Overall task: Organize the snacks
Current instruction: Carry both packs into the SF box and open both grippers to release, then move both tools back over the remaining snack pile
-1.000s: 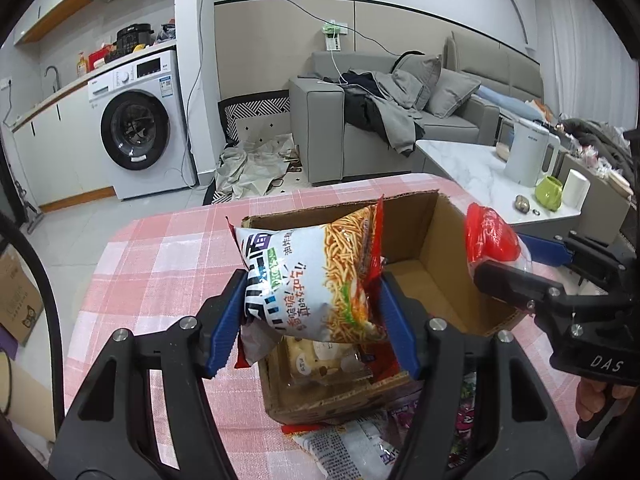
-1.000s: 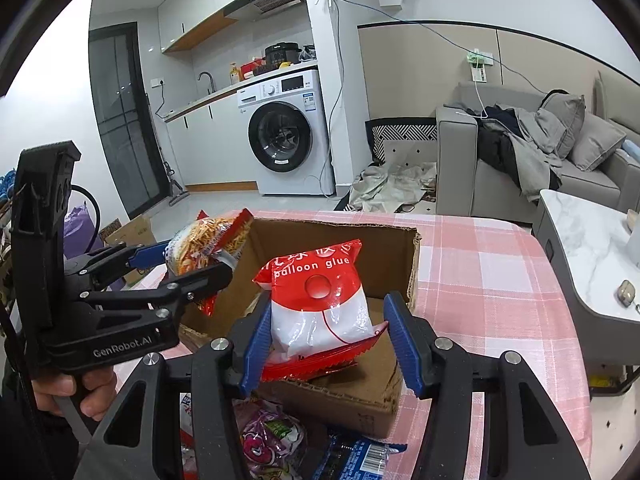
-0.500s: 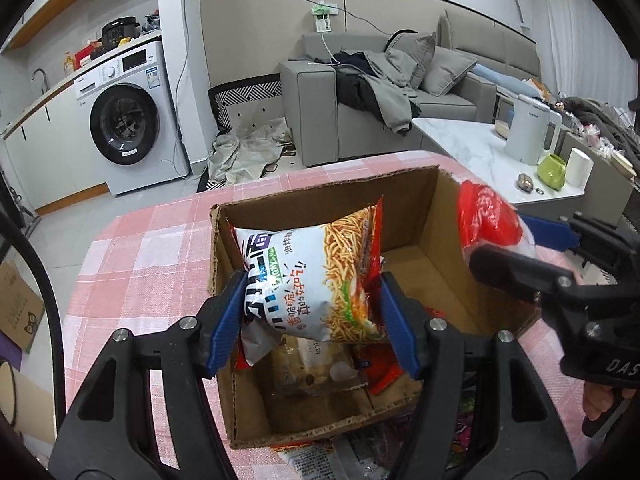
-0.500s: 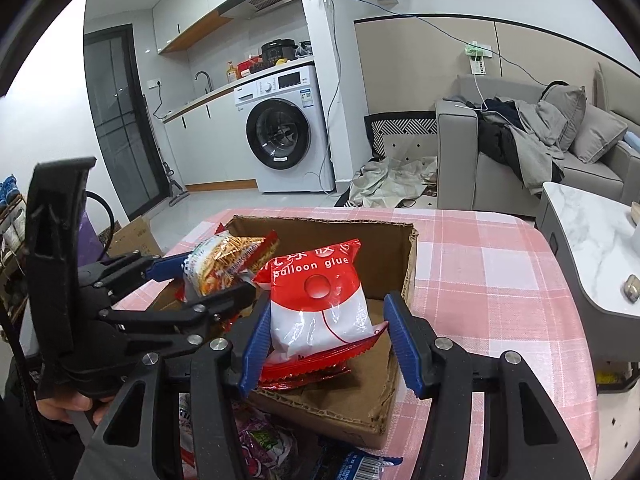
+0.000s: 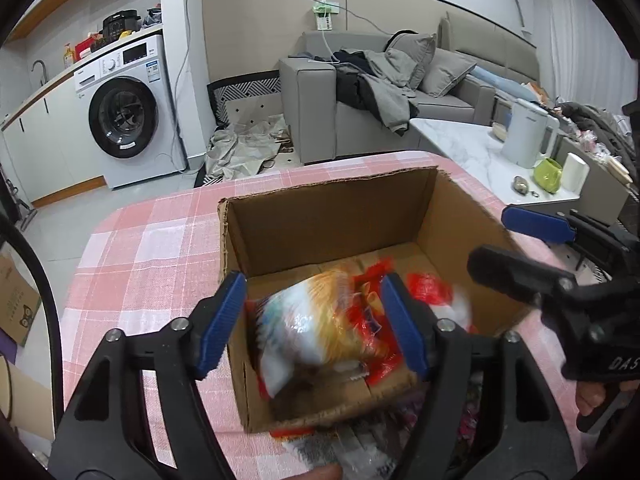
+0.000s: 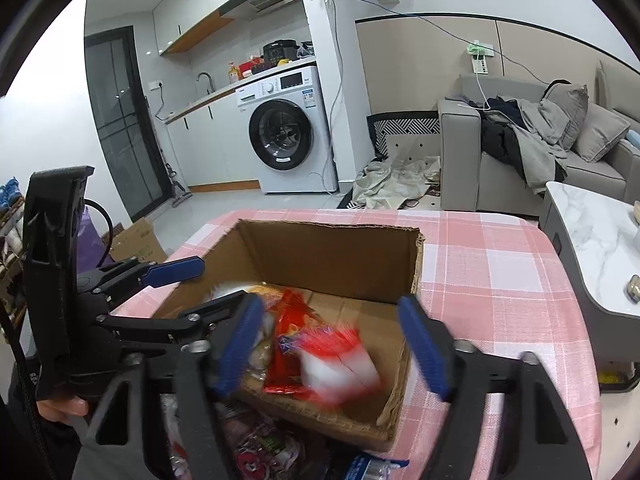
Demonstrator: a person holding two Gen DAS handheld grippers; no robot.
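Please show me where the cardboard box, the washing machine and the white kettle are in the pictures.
cardboard box (image 5: 332, 216): left wrist view, inner face of far wall.
washing machine (image 6: 282, 136): right wrist view, round door.
white kettle (image 5: 524, 138): left wrist view, front of body.

The cardboard box (image 5: 328, 220) is matt brown, its cut rim rough and torn. The snack bags (image 5: 320, 320) inside are glossy plastic film (blurred). A pink checked cloth (image 5: 160, 240) covers the bench. The far side table (image 6: 592, 232) has a smooth marble-look top.
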